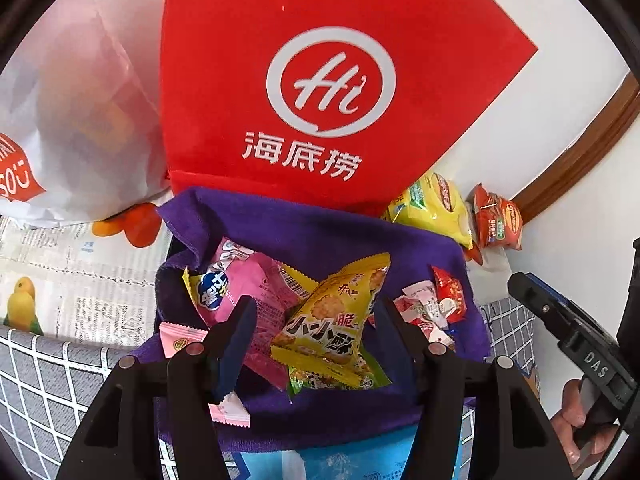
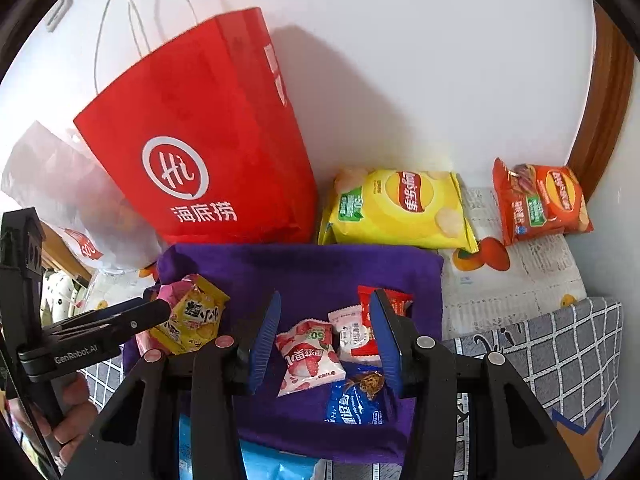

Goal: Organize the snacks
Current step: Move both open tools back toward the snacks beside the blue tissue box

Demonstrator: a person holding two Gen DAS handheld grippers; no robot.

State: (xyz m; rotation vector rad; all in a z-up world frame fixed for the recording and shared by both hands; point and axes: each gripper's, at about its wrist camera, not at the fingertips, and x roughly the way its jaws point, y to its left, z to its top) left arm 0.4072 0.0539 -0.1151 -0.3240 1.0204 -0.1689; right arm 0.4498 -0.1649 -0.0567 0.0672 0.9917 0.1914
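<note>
Small snack packets lie on a purple cloth (image 1: 320, 236) (image 2: 300, 272). My left gripper (image 1: 314, 334) is open over the left heap. A yellow cracker packet (image 1: 336, 320) (image 2: 192, 316) lies between its fingers on a pink packet (image 1: 256, 280), and the pads do not press it. In the right wrist view the left gripper (image 2: 160, 312) comes in from the left at that heap. My right gripper (image 2: 325, 342) stands open over a strawberry packet (image 2: 308, 356), a white and red packet (image 2: 356, 332) and a blue packet (image 2: 356, 400). Its tip (image 1: 520, 284) shows at the right edge.
A red paper bag (image 1: 320, 80) (image 2: 200, 160) stands behind the cloth, against the wall. A white plastic bag (image 1: 80, 120) is to its left. A yellow chips bag (image 2: 400, 208) and an orange one (image 2: 540, 200) lie at the right. A light blue pack (image 2: 272, 468) lies at the near edge.
</note>
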